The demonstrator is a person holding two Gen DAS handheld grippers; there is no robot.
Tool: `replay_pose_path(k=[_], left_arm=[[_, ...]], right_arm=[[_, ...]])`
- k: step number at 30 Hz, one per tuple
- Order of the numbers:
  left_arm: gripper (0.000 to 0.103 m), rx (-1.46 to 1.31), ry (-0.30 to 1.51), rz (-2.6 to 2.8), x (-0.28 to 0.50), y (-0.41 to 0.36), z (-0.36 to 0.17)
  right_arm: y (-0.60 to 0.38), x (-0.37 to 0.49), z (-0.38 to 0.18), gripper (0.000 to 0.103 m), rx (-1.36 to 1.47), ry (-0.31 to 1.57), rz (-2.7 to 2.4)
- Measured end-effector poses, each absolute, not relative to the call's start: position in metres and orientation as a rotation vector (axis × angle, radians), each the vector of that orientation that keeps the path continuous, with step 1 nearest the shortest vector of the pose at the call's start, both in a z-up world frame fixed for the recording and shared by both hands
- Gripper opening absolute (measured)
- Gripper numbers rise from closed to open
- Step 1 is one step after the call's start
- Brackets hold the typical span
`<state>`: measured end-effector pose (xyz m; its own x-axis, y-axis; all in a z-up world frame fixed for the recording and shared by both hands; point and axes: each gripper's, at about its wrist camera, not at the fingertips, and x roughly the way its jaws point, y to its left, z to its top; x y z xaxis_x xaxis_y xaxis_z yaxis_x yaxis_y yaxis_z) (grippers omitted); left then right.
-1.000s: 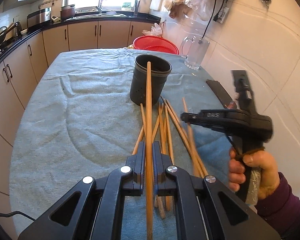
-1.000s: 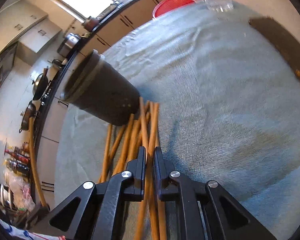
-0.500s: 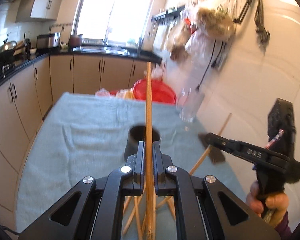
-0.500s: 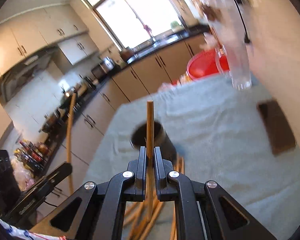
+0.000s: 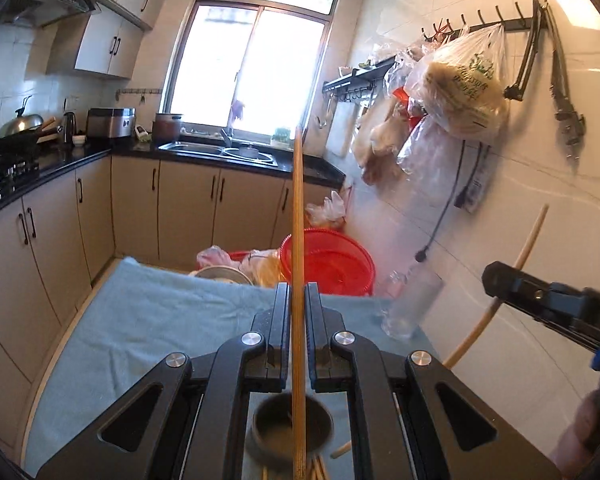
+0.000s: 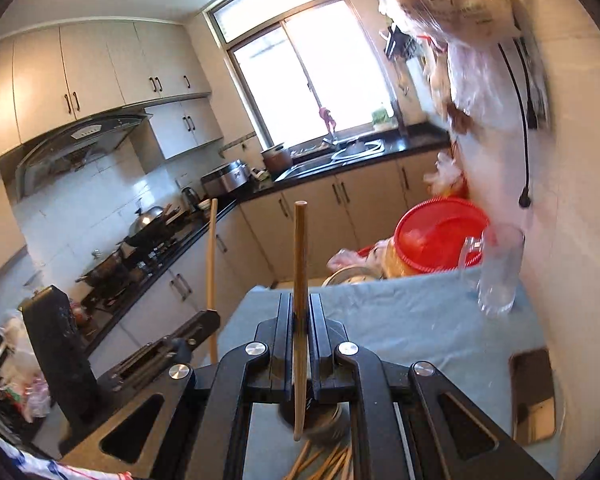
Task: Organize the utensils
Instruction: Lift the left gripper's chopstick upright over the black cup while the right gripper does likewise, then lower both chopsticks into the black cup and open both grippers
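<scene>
My left gripper [image 5: 297,320] is matt black plastic with shiny metal screws. The chopstick [image 5: 298,240] it grips looks like smooth wood. The cloth [image 5: 140,320] under my dark matt cup [image 5: 276,432] is soft, the wall tiles [image 5: 540,160] glossy.

two wooden chopsticks [image 5: 297,240] upright, dark cup [image 5: 292,428] below, loose chopsticks [image 6: 328,462] beside it

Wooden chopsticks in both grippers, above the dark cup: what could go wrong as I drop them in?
The left gripper pinches its long wooden chopstick with much length on both sides, so it may pivot and miss the dark round cup.

The right gripper holds its chopstick close by; the sticks could clash above the cup.

A hard poke might tip the cup onto the loose chopsticks.
</scene>
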<state>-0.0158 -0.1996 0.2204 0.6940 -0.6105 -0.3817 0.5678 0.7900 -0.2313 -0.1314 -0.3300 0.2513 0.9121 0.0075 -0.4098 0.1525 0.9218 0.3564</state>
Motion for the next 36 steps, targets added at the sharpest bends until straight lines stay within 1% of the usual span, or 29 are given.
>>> replay_pose_path(k=[3, 8, 18, 29, 30, 31, 32, 33, 34, 35, 36], left_arm=[[0.006, -0.112, 0.496, -0.67, 0.006, -0.216, 0.204], [0.006, -0.115, 0.541, -0.665, 0.029, -0.231, 0.174], [0.006, -0.041, 0.562, -0.62, 0.031, -0.238, 0.128], [0.007, -0.052, 0.593, -0.601, 0.015, -0.223, 0.12], [0.009, -0.055, 0.594, -0.6, 0.014, -0.222, 0.121], [0.017, -0.059, 0.597, -0.598, 0.013, -0.221, 0.121], [0.023, -0.065, 0.601, -0.593, 0.011, -0.219, 0.122], [0.032, -0.071, 0.599, -0.586, 0.009, -0.216, 0.124], [0.035, -0.078, 0.591, -0.577, 0.006, -0.213, 0.126], [0.035, -0.085, 0.582, -0.569, 0.003, -0.21, 0.129], [0.035, -0.091, 0.577, -0.569, 0.0, -0.206, 0.132]], right_arm=[[-0.329, -0.115, 0.244, 0.007, 0.375, 0.417, -0.098], [-0.33, -0.092, 0.216, 0.007, 0.379, 0.459, -0.107], [-0.339, -0.072, 0.174, 0.007, 0.422, 0.558, -0.105], [-0.341, -0.061, 0.146, 0.008, 0.473, 0.625, -0.111], [-0.341, -0.061, 0.144, 0.008, 0.475, 0.628, -0.112], [-0.341, -0.061, 0.143, 0.009, 0.476, 0.632, -0.113], [-0.341, -0.061, 0.142, 0.009, 0.477, 0.634, -0.113], [-0.341, -0.061, 0.142, 0.009, 0.479, 0.634, -0.114], [-0.341, -0.061, 0.142, 0.01, 0.482, 0.636, -0.116], [-0.342, -0.061, 0.142, 0.013, 0.483, 0.639, -0.118], [-0.342, -0.061, 0.142, 0.021, 0.484, 0.643, -0.121]])
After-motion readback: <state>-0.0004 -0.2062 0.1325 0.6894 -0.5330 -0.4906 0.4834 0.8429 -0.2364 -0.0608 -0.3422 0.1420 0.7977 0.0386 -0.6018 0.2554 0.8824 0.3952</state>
